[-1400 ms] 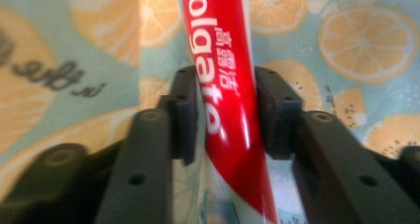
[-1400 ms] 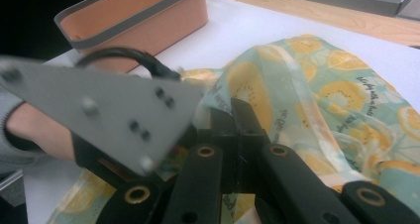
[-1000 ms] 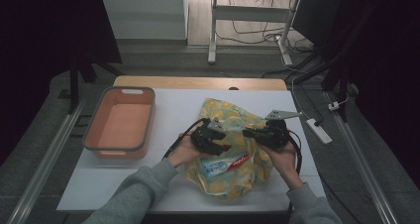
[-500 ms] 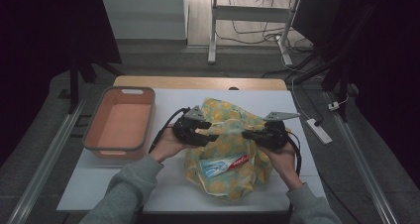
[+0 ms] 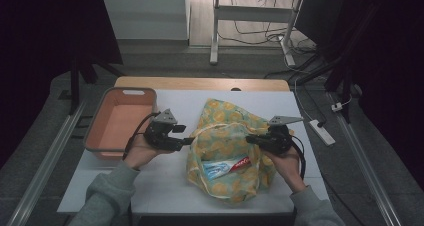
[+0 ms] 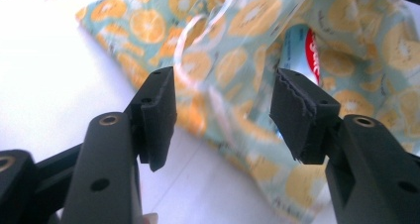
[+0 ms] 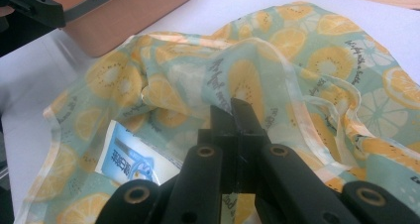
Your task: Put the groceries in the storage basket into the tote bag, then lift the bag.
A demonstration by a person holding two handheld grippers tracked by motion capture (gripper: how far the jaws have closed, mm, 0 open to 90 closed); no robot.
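One crumpled teal bag (image 5: 227, 151) with orange-slice print, right gripper (image 5: 250, 139) fingers clamped on it, left gripper (image 5: 189, 140) fingers apart.

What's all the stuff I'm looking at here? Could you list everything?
Table: one, white top with a wooden far edge, centre of the high view.
Tub: one, salmon pink, left part of the table.
Fabric bag: one, pale green with orange slice print, middle of the table, mouth open.
Toothpaste box: one, blue, white and red, lying inside the bag.
Power strip: one, white, on the floor right of the table.
Left gripper: one, black, at the bag's left edge; its jaws have just been opening, a translucent loop of the bag between them, pads not pressing.
Right gripper: one, black, shut on the bag's fabric.
Sleeves: two, grey, bottom edge.
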